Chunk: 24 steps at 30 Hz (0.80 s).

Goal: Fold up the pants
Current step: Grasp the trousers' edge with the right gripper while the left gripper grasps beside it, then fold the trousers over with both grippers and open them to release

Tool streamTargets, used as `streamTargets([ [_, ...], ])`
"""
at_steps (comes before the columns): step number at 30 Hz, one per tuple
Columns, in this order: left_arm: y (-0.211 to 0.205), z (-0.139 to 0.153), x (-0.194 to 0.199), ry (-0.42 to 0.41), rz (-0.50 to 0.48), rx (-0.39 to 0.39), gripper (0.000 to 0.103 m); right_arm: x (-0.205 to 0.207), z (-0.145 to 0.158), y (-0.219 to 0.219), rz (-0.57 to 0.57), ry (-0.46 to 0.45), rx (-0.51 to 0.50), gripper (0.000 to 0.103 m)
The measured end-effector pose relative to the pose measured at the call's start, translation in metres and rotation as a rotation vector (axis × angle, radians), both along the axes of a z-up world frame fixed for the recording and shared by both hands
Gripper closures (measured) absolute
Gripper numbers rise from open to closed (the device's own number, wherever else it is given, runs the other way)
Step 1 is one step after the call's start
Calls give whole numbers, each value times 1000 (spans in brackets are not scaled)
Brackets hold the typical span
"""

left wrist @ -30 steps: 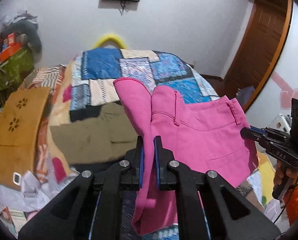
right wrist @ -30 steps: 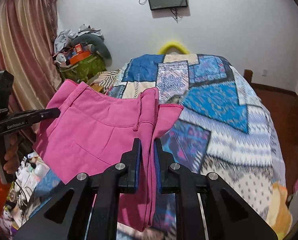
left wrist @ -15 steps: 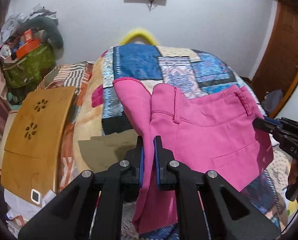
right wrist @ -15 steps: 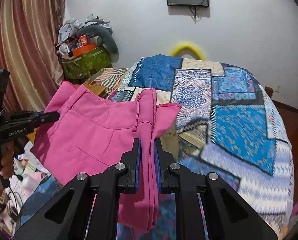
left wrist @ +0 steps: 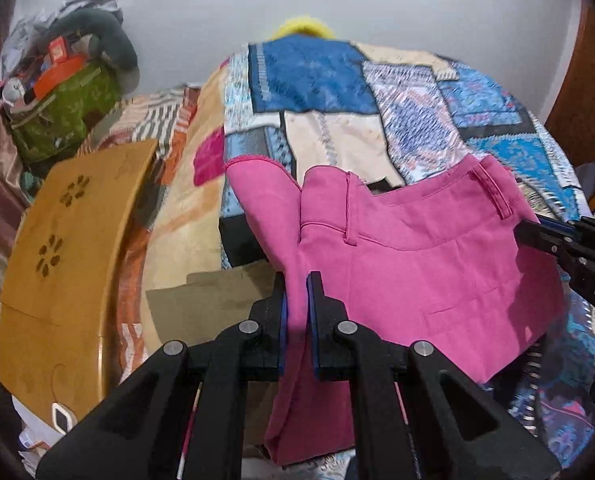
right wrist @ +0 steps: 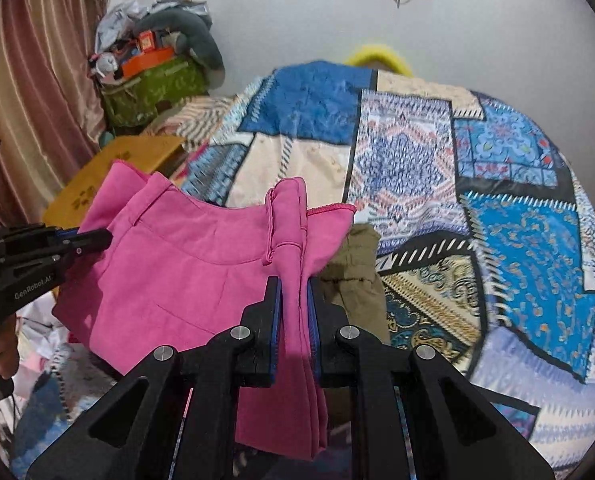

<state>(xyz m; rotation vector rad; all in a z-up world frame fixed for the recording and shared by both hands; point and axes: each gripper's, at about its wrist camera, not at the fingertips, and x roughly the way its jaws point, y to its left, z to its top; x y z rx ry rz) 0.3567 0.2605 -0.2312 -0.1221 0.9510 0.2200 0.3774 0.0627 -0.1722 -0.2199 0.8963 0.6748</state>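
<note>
The pink pants (left wrist: pixel 417 272) hang in the air above the bed (left wrist: pixel 417 112), stretched by the waistband between the two grippers. The left gripper (left wrist: pixel 296 308) has its fingers pressed tight on a bunched fold of pink cloth at one end of the waist, with the rest of that fold dropping down past them. The right gripper (right wrist: pixel 296 312) pinches the other end in the same way, its fingers closed on several layers of the fabric. From each side the opposite gripper shows at the far corner of the waistband, biting the cloth. Under the pants, on the patchwork quilt (right wrist: pixel 517 220), lies an olive-green garment (right wrist: pixel 357 280), partly covered by the pink. To the left of the bed stands a brown wooden board (left wrist: pixel 65 248) with flower cut-outs, and beyond it a green bag (left wrist: pixel 65 116) piled with clutter against the wall.
</note>
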Motion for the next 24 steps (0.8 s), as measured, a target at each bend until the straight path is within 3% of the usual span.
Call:
streamTargets([
  [6, 18, -47, 2, 108, 97, 29, 89, 13, -33, -1, -23, 105, -49, 87],
  [10, 36, -58, -13, 107, 122, -67, 83, 9, -27, -17, -60, 121, -28, 86],
  [12, 38, -51, -20, 105, 122, -80, 82, 2, -21, -17, -49, 93, -60, 85],
  [15, 27, -30, -33, 102, 99, -32, 82, -11, -4, -22, -38, 36, -75, 80],
  [21, -3, 33, -68, -5, 30, -21, 81, -52, 58, -45, -31, -72, 46, 80],
  [24, -24, 77, -95, -97, 7, -6, 78, -80, 94, -56, -22, -122, 117, 80],
])
